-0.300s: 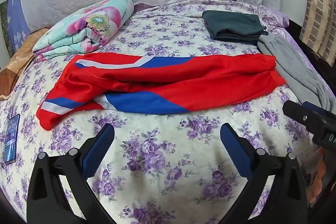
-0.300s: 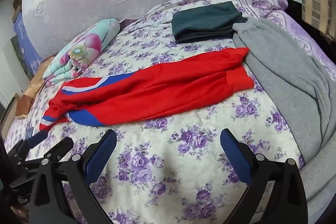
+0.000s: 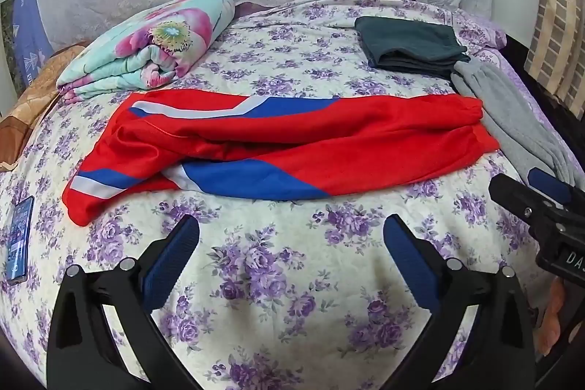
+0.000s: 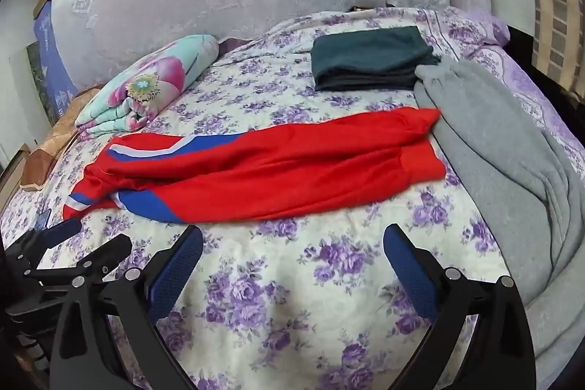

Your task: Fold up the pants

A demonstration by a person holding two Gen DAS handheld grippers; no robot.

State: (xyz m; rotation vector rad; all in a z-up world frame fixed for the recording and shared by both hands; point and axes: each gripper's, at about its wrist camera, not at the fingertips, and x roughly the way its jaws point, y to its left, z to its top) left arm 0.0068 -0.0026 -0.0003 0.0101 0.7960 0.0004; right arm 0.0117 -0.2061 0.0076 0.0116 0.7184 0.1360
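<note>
On the flowered bedspread the red pants lie doubled leg over leg lengthwise, crosswise folds apparently left, while the left gripper and right gripper hover empty, jaws wide.

Matt red cloth pants, floral cotton bedsheet
</note>
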